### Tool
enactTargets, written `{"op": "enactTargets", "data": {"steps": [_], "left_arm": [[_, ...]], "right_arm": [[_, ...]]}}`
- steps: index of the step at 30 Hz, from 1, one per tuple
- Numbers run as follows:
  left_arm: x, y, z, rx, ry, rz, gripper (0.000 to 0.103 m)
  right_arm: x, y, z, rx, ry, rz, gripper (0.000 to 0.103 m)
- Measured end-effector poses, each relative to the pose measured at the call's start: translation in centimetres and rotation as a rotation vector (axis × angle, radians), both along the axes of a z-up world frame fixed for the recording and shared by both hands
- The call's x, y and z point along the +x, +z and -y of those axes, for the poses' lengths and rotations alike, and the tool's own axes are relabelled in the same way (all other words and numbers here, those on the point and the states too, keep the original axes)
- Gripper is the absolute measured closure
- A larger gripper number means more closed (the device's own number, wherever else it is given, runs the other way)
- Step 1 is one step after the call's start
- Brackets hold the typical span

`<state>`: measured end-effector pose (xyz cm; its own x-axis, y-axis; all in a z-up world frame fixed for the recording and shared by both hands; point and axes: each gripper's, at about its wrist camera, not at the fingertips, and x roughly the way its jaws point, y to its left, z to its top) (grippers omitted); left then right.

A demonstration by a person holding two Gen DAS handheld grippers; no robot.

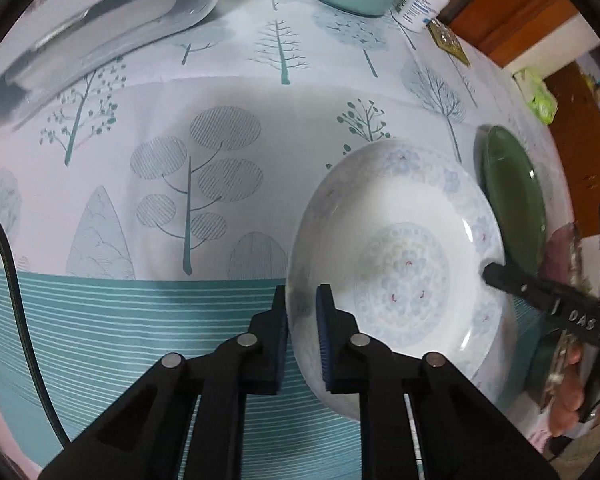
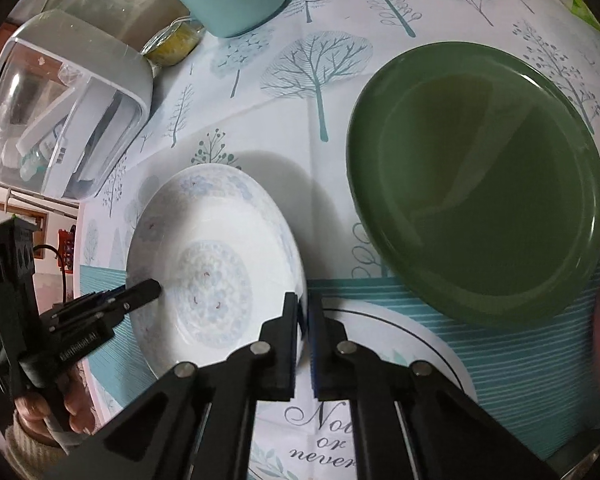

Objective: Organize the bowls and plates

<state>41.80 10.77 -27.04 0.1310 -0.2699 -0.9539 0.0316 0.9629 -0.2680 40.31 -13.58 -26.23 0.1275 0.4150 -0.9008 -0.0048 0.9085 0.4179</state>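
The left claw is gripping one side of the white bowl's rim, and the right claw is gripping the opposite side. The bowl is sitting on the worktop, just beside the green plate, with nothing else in it.

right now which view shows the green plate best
Right wrist: the green plate shows whole, empty, beside the bowl. Left wrist gives only a squashed sliver of it at the edge, behind the bowl.

Home dining table, tree-print tablecloth.
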Motion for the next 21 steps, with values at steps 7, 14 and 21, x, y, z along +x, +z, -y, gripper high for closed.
{"op": "enactTargets", "data": {"steps": [7, 14, 21], "left_arm": [[-1.0, 0.1, 0.3, -0.001, -0.037, -0.003, 0.095], [-3.2, 1.4, -0.4, -0.049, -0.062, -0.008, 0.096], [-6.9, 5.2, 0.0, -0.040, -0.126, 0.013, 0.096]], "right_arm": [[-0.3, 0.2, -0.2, -0.019, 0.006, -0.001, 0.098], [-2.1, 0.8, 0.3, 0.001, 0.010, -0.005, 0.098], [-5.2, 3.6, 0.7, 0.006, 0.001, 0.013, 0.098]]}}
